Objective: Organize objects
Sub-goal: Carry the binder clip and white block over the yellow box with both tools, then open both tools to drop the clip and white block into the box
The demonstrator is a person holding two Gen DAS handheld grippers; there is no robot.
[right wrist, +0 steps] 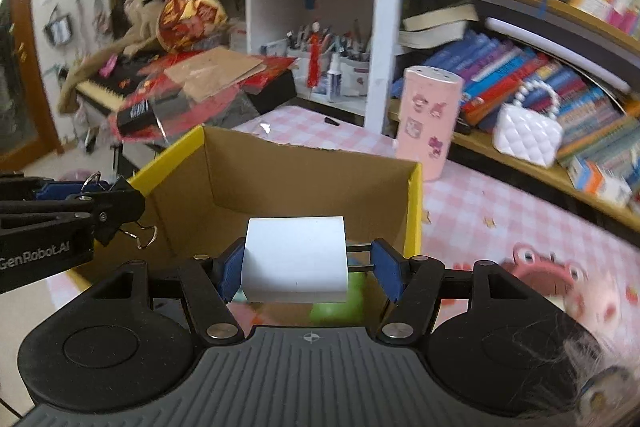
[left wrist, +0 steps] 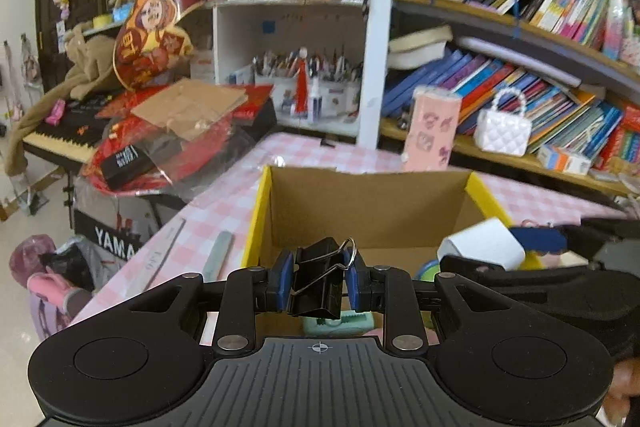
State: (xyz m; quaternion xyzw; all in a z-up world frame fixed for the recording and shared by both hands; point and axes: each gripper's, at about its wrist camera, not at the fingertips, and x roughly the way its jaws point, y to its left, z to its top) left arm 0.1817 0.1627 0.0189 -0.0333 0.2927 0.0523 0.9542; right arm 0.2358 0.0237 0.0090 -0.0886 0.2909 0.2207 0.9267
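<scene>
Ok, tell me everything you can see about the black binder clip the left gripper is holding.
The black binder clip is a folded black metal body with two silver wire handles, one loop standing up above the grip. It sits tilted between the blue pads of the left gripper, which is shut on it. It hangs in the air above the near edge of the open cardboard box. The right wrist view shows it from the side, handles sticking out. Nothing else touches it.
</scene>
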